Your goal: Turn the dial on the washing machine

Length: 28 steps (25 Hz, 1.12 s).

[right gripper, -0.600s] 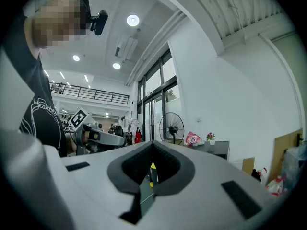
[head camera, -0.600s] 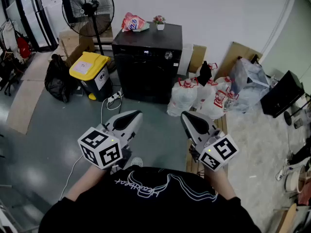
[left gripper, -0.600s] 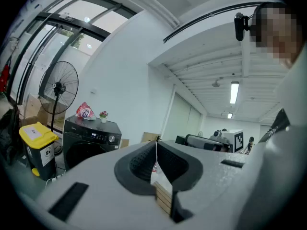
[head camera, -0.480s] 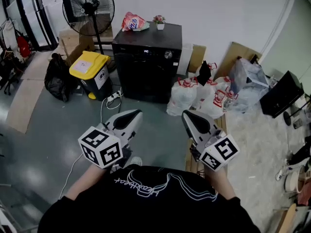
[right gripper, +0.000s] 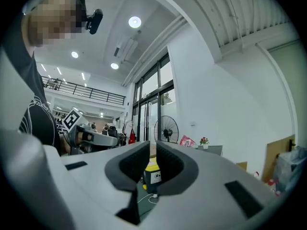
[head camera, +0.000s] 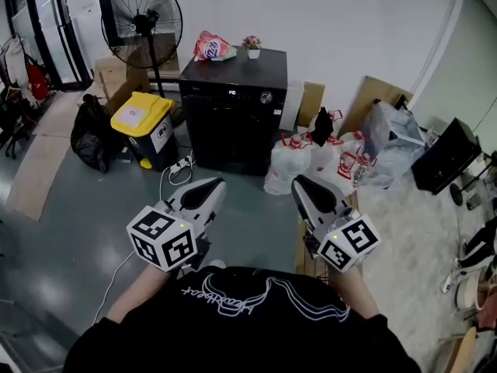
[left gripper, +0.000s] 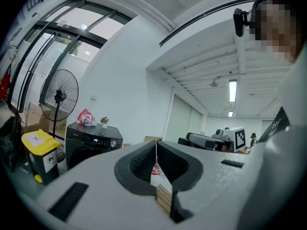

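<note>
The black washing machine (head camera: 235,107) stands against the far wall, with a small round dial (head camera: 266,97) at the right of its control strip. In the left gripper view the washing machine (left gripper: 91,145) shows low at the left. Both grippers are held close to the person's chest, well short of the machine. My left gripper (head camera: 220,183) is shut with nothing in it, its tips (left gripper: 156,143) pressed together. My right gripper (head camera: 297,182) is shut and empty too, its tips (right gripper: 152,145) nearly touching.
A yellow-lidded bin (head camera: 144,127) and a black bag (head camera: 91,134) sit left of the machine, with a standing fan (head camera: 145,12) behind. White plastic bags (head camera: 299,159) pile at its right. A power strip and cable (head camera: 179,163) lie on the floor in front.
The view has shifted slightly; the machine sits a little lower-left in frame. Both grippers hold about the same pose, still shut.
</note>
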Motion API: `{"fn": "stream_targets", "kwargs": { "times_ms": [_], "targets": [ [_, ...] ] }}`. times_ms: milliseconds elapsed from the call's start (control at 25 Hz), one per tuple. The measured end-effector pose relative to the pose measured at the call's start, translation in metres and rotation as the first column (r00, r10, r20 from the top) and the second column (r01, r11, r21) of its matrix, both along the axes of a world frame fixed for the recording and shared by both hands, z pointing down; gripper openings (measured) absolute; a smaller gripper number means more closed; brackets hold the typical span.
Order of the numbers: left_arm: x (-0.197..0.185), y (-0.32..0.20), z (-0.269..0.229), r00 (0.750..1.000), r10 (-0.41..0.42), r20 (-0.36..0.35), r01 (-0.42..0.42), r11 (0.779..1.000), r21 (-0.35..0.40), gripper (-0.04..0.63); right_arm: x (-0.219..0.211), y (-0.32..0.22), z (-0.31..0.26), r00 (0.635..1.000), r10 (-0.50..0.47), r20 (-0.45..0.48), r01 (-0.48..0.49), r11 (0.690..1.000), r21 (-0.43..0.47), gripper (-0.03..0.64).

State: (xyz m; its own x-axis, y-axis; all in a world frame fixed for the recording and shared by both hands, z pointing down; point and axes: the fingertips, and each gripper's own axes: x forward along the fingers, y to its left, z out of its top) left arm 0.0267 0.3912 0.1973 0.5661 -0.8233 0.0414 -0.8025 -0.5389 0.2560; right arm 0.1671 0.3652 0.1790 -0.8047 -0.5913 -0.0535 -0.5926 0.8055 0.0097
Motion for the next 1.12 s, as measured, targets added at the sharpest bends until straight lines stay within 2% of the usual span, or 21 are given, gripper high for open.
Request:
{"fn": "stream_targets", "kwargs": {
  "times_ms": [240,440,560,840,1120],
  "targets": [
    [-0.005,-0.007,0.009,1.000,-0.023,-0.012,0.023,0.999,-0.027,0.011,0.004,-0.010,0.007,0.999,0.022,-0.048,-0.021,1.000,0.012,0.159],
    [-0.005,-0.012,0.027,1.000,-0.025,-0.006,0.024,0.997,-0.072,0.011,0.007,-0.018,0.025,0.999,0.034,-0.042,-0.035,0.999,-0.021,0.230],
    [-0.004,-0.023,0.030,1.000,-0.021,0.015,0.022,0.997,-0.070,0.011,0.009,-0.030,0.033,0.998,0.041,-0.041,-0.043,0.998,-0.049,0.262],
    [-0.018,-0.063,0.047,1.000,-0.015,0.002,0.015,0.996,-0.085,0.011,-0.002,-0.075,0.051,0.997,0.062,-0.047,-0.066,0.993,-0.097,0.293],
    [-0.047,-0.141,0.063,1.000,-0.017,-0.027,0.014,0.993,-0.114,0.011,-0.024,-0.149,0.062,0.995,0.082,-0.057,-0.089,0.988,-0.123,0.299]
  ]
}}
